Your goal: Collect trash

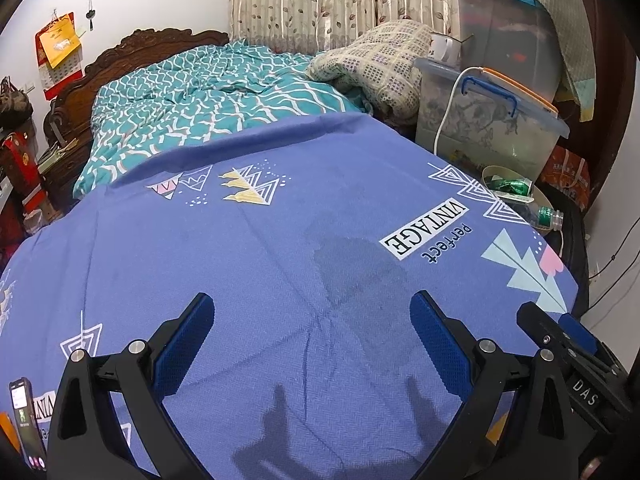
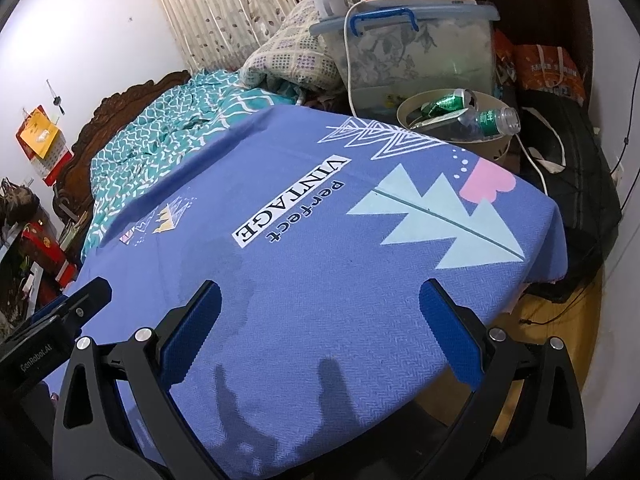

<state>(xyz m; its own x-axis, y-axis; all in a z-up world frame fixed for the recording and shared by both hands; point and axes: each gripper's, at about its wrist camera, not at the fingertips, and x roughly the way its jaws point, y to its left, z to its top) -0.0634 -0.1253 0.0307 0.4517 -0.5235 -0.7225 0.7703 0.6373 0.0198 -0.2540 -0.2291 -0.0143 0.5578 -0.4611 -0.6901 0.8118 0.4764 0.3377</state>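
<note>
Right wrist: 2 tools (image 2: 320, 308) (image 1: 312, 320) wide, 1 bin (image 2: 496, 148) w/ 1 bottle (image 2: 490, 122), 1 can (image 2: 452, 101).

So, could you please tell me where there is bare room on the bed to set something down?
The blue sheet is bare from both open tongs up to the teal quilt. It is crowded past the far right corner: trash bin, plastic bottle, storage boxes.

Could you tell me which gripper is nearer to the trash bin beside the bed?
Right. The right gripper hovers open over the bed's corner nearest the bin; the left gripper, also open, sits farther along.
</note>
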